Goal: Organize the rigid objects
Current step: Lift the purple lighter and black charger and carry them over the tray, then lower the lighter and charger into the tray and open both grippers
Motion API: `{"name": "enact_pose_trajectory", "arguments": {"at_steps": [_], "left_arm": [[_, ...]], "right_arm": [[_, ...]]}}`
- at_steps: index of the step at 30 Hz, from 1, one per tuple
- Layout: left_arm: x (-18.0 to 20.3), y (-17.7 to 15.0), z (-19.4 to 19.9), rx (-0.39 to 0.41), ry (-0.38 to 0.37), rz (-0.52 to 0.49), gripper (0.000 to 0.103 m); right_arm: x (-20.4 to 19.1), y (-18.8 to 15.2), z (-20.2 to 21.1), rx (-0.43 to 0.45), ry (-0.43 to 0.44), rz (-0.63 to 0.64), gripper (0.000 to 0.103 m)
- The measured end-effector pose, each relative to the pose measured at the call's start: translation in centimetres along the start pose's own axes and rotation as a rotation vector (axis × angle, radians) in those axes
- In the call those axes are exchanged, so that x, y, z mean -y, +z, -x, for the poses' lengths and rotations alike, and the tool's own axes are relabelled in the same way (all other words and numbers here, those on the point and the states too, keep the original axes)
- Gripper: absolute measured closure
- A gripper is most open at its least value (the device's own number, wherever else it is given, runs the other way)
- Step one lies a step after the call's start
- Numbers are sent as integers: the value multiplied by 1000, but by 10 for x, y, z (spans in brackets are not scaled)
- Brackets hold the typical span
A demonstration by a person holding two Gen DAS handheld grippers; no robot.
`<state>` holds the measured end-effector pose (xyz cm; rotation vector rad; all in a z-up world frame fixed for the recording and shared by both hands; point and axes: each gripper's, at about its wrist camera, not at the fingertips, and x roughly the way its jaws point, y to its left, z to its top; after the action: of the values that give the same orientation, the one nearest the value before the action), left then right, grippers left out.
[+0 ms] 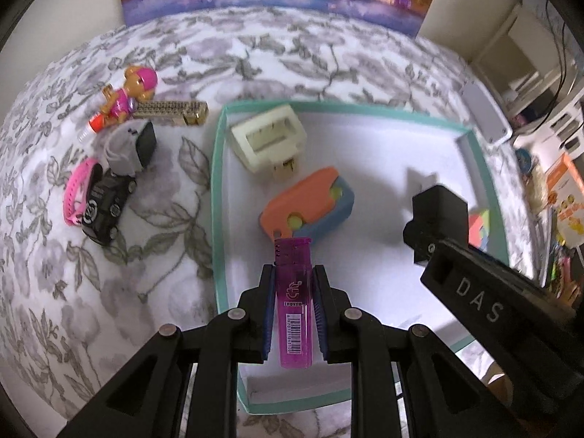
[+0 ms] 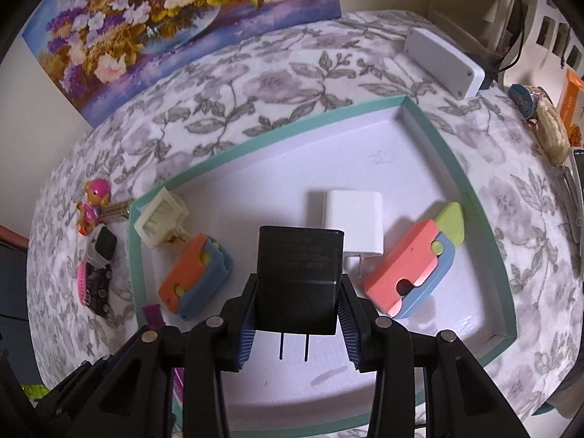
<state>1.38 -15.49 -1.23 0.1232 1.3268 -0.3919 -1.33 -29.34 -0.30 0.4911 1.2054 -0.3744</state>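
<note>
Left wrist view: left gripper (image 1: 294, 277) pinching purple lighter (image 1: 293, 303) upright between its pads, over the near-left corner of the teal-rimmed tray (image 1: 218, 197). Right wrist view: right gripper (image 2: 296, 288) clamped on black charger (image 2: 297, 277), prongs pointing near, above the tray's middle.

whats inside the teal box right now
Lying in the teal box: a cream holder, two orange-and-blue toys and a white charger. The held black charger hides the floor beneath it.

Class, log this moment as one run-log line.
left gripper: shut on purple lighter | right gripper: shut on black charger | both over teal-rimmed box
</note>
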Motion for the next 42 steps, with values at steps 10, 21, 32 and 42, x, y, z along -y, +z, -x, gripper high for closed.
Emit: {"name": "enact_pose_trajectory", "arguments": {"at_steps": [10, 21, 32, 42], "left_arm": [[2, -4, -25, -97, -18, 10, 83], [3, -2, -27, -100, -23, 19, 83], [2, 0, -27, -112, -14, 10, 82], [-7, 7, 3, -28, -33, 26, 74]], "right_arm": [[-2, -4, -22, -72, -9, 18, 60], [-4, -8, -31, -99, -41, 48, 60], [-6, -7, -33, -125, -29, 36, 56], [-9, 2, -4, -35, -4, 22, 54]]}}
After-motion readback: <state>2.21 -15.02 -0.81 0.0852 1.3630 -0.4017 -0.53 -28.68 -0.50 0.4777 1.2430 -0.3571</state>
